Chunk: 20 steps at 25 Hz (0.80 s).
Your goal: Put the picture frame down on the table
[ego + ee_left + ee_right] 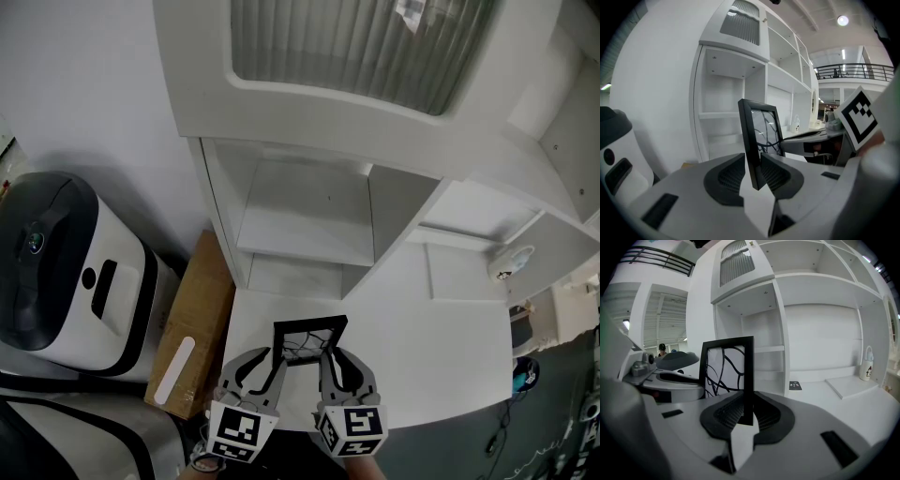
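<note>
Head view: the picture frame (309, 339) stands upright above the white table's (441, 356) front edge, its top bar running left to right, with the shelf unit (300, 225) behind and a cardboard box (199, 319) to the left.

Left gripper view: the left gripper (752, 171) pinches the frame's left upright.

Right gripper view: the right gripper (747, 411) clamps the right upright.

Ahead of me stands a white shelf unit (309, 216) with open compartments and a ribbed panel (356, 47) set in its top part. Down at my left sits a rounded white-and-black appliance (66, 272), and between it and the shelf unit is a brown cardboard box (197, 319) with a white strip (175, 370) on its face. At my right a small white jug (866, 366) stands near a flat white board (851, 384), with a small black card (795, 386) further left.
</note>
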Motion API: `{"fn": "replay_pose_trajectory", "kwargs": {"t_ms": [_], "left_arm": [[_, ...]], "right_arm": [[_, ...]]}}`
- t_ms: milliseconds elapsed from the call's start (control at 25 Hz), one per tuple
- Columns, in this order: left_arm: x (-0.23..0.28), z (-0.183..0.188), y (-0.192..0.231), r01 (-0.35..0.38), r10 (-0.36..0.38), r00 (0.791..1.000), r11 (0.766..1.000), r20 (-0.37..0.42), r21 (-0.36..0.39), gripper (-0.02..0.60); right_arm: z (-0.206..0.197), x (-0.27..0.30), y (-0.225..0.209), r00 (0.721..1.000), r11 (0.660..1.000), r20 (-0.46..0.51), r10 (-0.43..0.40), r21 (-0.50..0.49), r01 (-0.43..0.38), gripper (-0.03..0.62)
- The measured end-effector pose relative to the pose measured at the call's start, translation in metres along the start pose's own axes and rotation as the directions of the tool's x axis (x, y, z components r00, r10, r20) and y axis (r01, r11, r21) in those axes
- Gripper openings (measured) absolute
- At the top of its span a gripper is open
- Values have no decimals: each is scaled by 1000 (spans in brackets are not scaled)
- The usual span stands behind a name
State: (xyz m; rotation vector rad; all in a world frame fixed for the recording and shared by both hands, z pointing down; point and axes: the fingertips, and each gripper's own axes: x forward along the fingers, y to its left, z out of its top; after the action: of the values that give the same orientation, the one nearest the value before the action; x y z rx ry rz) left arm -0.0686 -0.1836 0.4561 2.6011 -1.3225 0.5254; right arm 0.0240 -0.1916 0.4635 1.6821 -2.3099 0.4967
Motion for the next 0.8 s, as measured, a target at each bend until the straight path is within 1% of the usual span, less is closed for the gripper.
{"fn": "replay_pose_trajectory", "kwargs": {"t_ms": [200, 400, 600, 800], "left_arm": [[1, -1, 2, -1, 1, 1000, 1000, 4, -7, 89], [7, -7, 3, -4, 3, 1000, 1000, -20, -9, 83], [16, -23, 5, -9, 7, 998, 1000, -60, -29, 81], [26, -47, 9, -12, 5, 993, 998, -118, -57, 78]], "right_arm": [[-1, 0, 1, 1000, 1000, -5, 1, 1, -1, 66], [-10, 3, -1, 1000, 1000, -24, -10, 18, 10, 66], [-26, 11, -3, 998, 999, -57, -21, 31, 23, 66], [-47, 20, -2, 995, 999, -99, -23, 26, 26, 67]]}}
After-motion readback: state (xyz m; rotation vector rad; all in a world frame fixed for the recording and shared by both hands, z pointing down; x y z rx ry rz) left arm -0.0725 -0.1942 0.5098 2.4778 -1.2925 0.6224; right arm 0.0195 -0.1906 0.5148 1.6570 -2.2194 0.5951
